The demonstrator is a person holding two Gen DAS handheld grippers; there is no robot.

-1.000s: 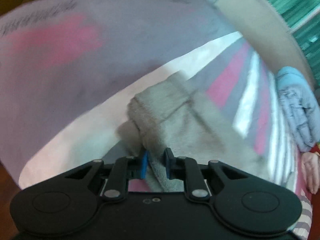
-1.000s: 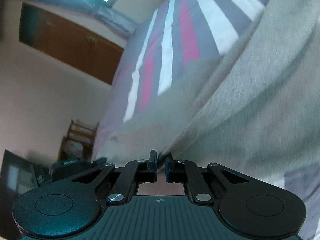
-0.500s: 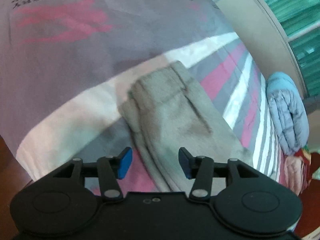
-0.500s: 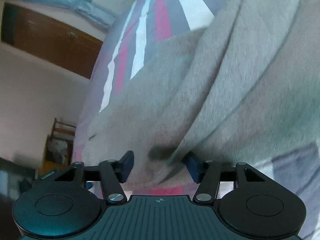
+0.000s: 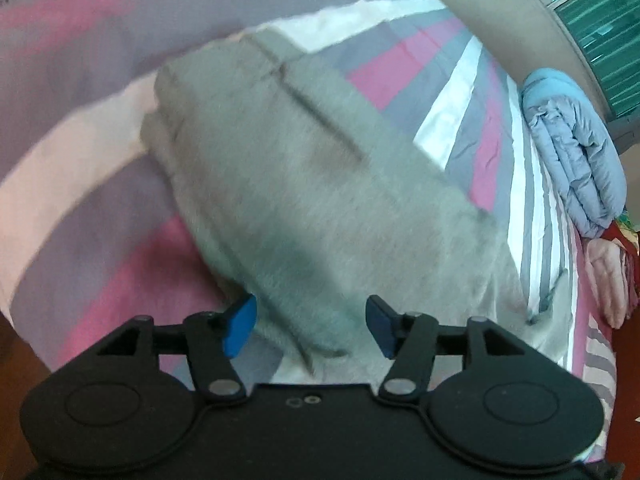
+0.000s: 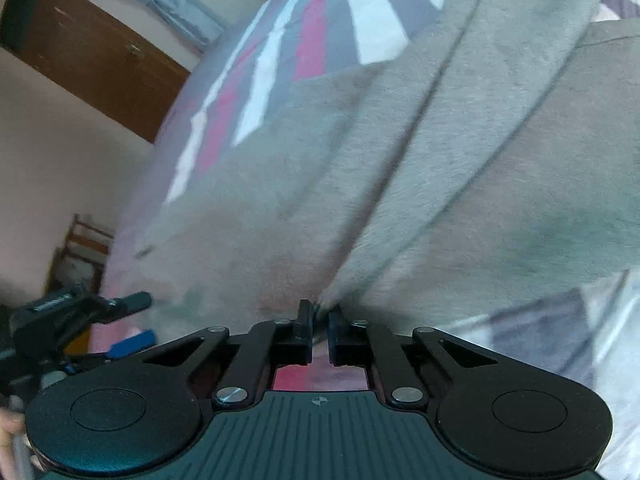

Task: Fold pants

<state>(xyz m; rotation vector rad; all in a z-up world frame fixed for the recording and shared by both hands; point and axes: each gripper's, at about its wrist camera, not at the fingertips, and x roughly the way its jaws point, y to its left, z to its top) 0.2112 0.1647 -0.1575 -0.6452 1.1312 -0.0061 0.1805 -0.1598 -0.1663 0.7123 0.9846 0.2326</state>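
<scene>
Grey fleece pants (image 5: 300, 184) lie folded lengthwise on a striped bed sheet (image 5: 460, 80). My left gripper (image 5: 310, 328) hovers over their near end. Its jaws are opening, and the blue pads (image 5: 240, 326) stand wide apart without pressing the cloth below them. In the right wrist view the pants (image 6: 440, 160) fill most of the picture, with long fold lines running away from me. My right gripper (image 6: 320, 332) is shut on a pinched edge of the grey cloth. The left gripper (image 6: 120, 328) shows at the lower left of that view.
A folded light-blue quilt (image 5: 572, 148) and a pale pink bundle (image 5: 608, 280) lie along the bed's far right side. A beige wall (image 5: 500, 12) borders the bed there. A brown wooden door (image 6: 92, 52) and a chair (image 6: 84, 248) stand beyond the bed's left edge.
The left gripper let go of the pants' corner, opened wide and slid along the cloth. The right gripper opened over the fabric, then shut again on its edge.
</scene>
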